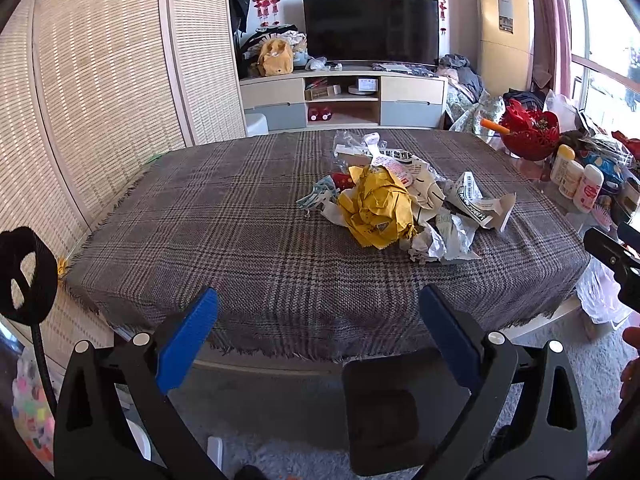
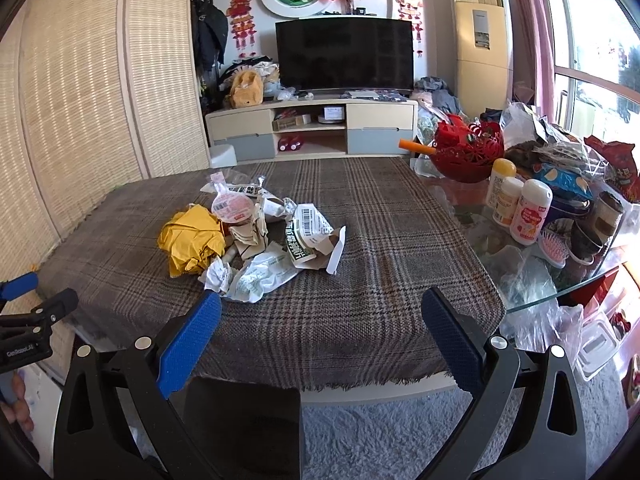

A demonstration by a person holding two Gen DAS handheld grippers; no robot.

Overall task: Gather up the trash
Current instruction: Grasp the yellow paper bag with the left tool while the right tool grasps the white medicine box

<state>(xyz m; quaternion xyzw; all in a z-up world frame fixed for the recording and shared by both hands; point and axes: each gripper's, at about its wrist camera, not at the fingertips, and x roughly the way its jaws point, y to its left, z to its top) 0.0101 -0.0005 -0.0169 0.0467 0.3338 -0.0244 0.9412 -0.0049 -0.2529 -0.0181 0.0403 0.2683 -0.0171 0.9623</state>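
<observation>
Left wrist: trash pile (image 1: 394,200) well beyond spread-fingered left tool (image 1: 318,320).

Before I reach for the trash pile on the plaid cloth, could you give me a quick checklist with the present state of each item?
1. Left gripper open and empty: ok.
2. Right gripper open and empty: ok.
3. Trash pile in plain view, nothing lying over it: ok.
4. Yellow crumpled paper at the pile's edge, free to grasp: ok.
5. Bottles on the glass table stand apart from the pile: ok.
6. Bin or bag ready to receive the trash: cannot tell, none clearly in view.
</observation>
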